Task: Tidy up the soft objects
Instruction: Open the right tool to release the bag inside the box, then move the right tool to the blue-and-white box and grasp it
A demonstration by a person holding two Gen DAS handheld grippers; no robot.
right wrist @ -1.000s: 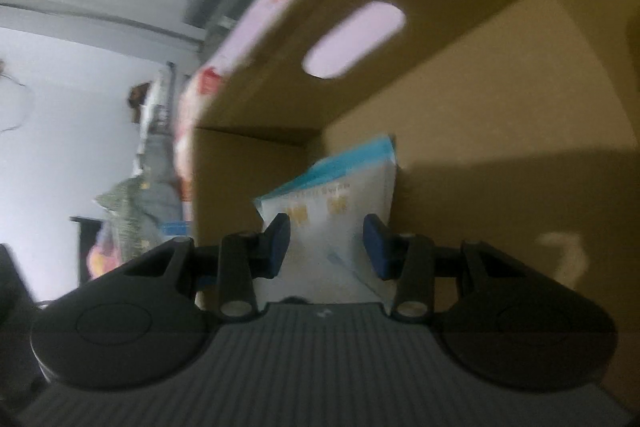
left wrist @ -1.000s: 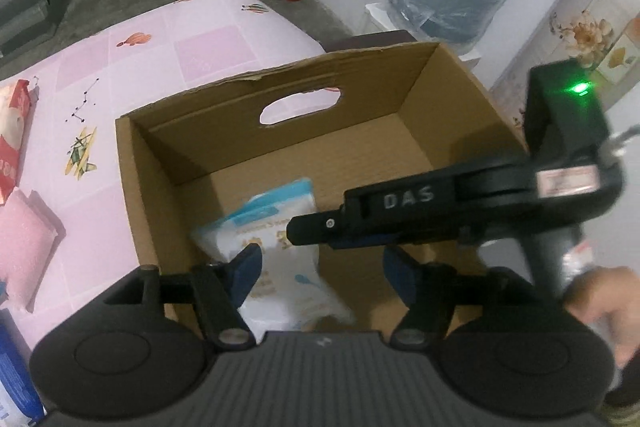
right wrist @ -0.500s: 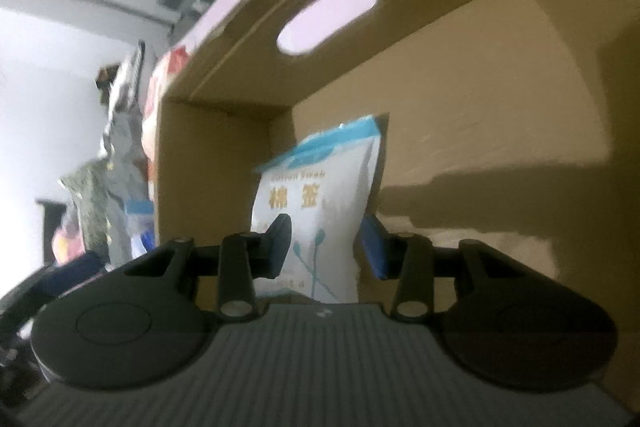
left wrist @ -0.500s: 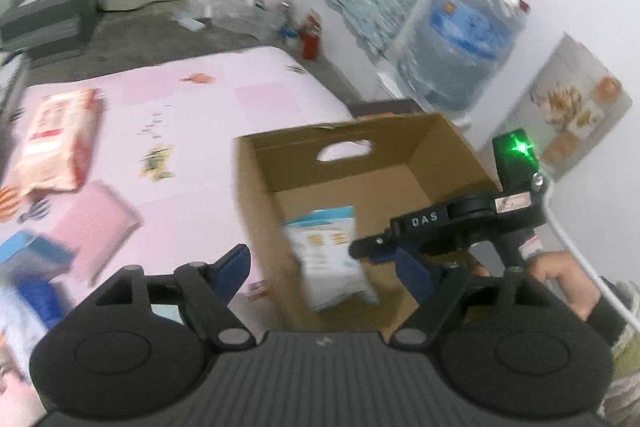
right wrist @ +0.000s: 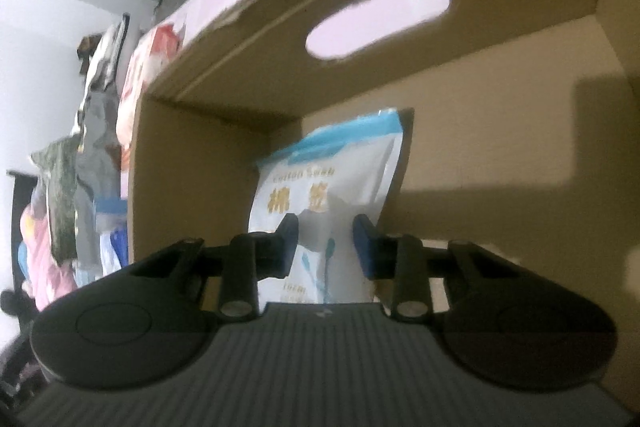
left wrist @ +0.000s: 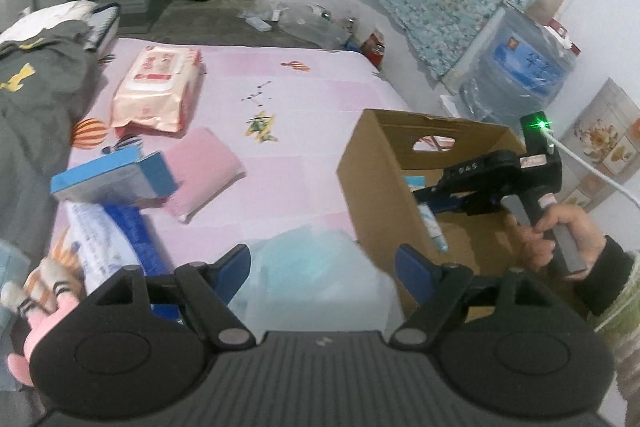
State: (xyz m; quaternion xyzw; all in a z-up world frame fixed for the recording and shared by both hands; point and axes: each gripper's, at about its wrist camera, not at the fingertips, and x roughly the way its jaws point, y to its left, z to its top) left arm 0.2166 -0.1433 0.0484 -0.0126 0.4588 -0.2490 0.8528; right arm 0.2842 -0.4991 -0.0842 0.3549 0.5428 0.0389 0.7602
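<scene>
Your right gripper reaches down into the cardboard box, which sits on the bed at about 3 o'clock in the left wrist view. Its jaws have just been closing and now pinch the lower part of the cotton swab packet. The packet stands upright, close to the corner at about 11 o'clock inside the box. Held on edge like that, it probably leaves most of the box floor free for other things. Your right hand grips the handle just outside the box's near wall.

Your left gripper hangs over the bed, away from the box. Its jaws have just been opening and stand spread, pinching nothing. A pale translucent bag lies beneath them, and no pad presses on it. That spread suits a bulky, yielding thing, so this bag looks like your next pick.

The other soft items wait on the bed:
- a pink pouch at 10 o'clock
- a wet wipes pack farther out at 11 o'clock
- a blue box at 9 o'clock
- a plush toy at 8 o'clock, near the edge of the view

Only the one packet shows in the box, so the task seems to be at an early stage.
</scene>
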